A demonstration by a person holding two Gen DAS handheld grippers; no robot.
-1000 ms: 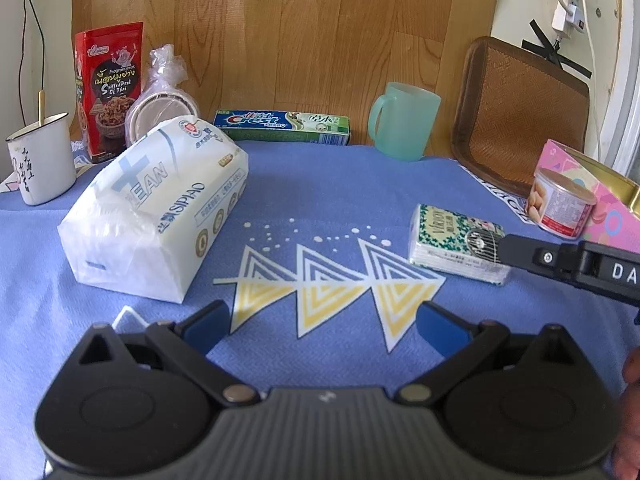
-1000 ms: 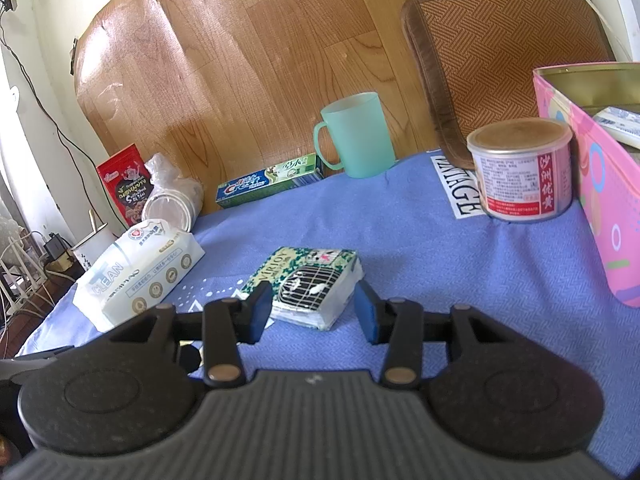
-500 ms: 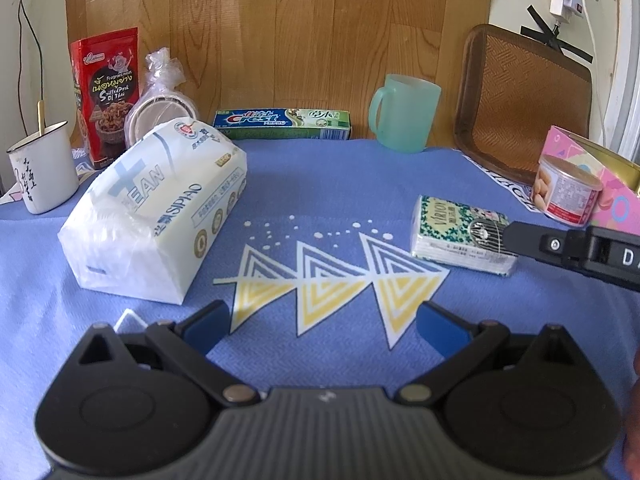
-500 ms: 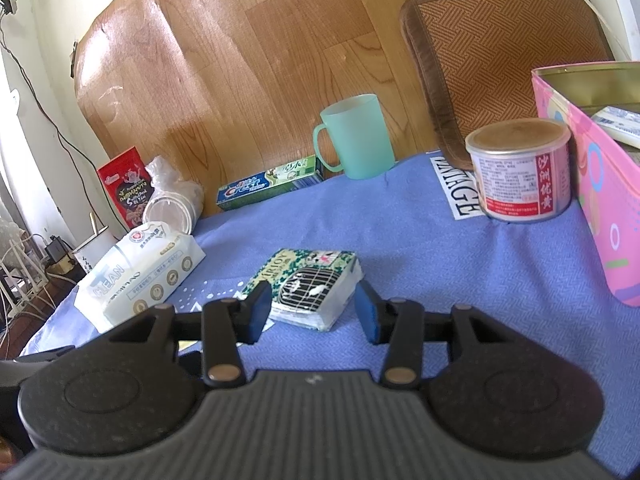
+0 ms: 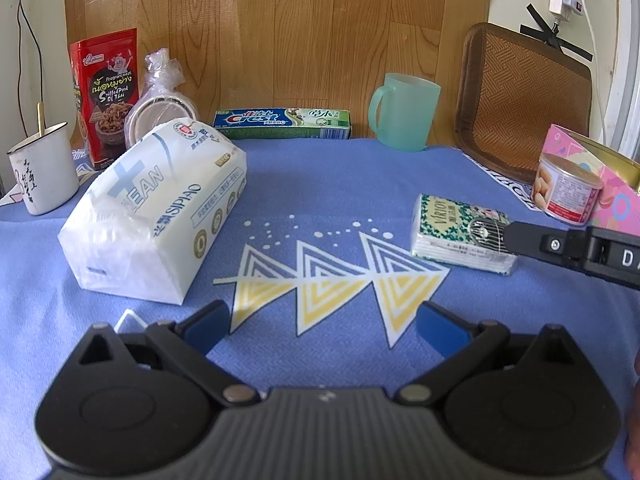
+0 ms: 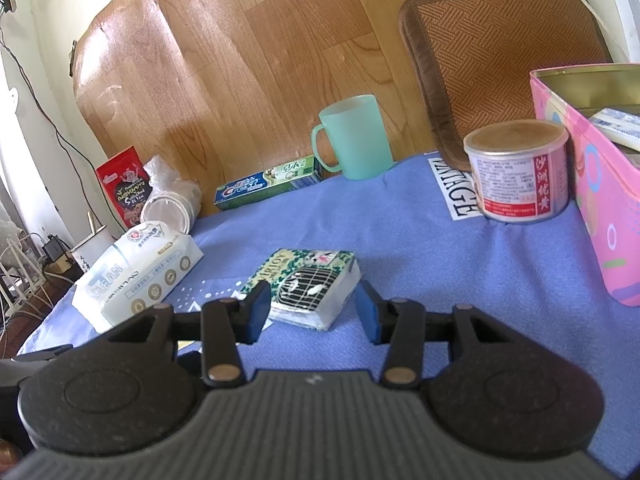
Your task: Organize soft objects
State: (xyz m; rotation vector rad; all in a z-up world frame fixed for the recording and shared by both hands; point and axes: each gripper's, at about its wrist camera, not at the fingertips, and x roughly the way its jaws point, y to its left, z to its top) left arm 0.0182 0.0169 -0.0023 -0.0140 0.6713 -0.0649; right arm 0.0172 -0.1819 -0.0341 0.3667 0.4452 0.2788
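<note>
A small green-and-white tissue pack [image 6: 310,286] lies flat on the blue cloth, and it also shows in the left wrist view [image 5: 460,234]. My right gripper [image 6: 314,312] is open, its blue pads on either side of the pack's near end, not pressing it. A large white wet-wipes pack [image 5: 156,210] lies to the left, also in the right wrist view [image 6: 138,278]. My left gripper [image 5: 324,326] is open and empty, low over the cloth's triangle print, nearer than both packs.
Along the back stand a red snack bag [image 5: 106,94], wrapped bowls [image 5: 160,106], a toothpaste box [image 5: 282,124], a green mug [image 5: 404,112] and a brown woven tray [image 5: 522,100]. A white enamel cup [image 5: 42,174] is far left. A tin can [image 6: 520,170] and pink box [image 6: 604,200] stand right.
The left gripper has tilted slightly, so the scene sits a little lower in its view. The right gripper holds its place around the small tissue pack. Both stay open.
</note>
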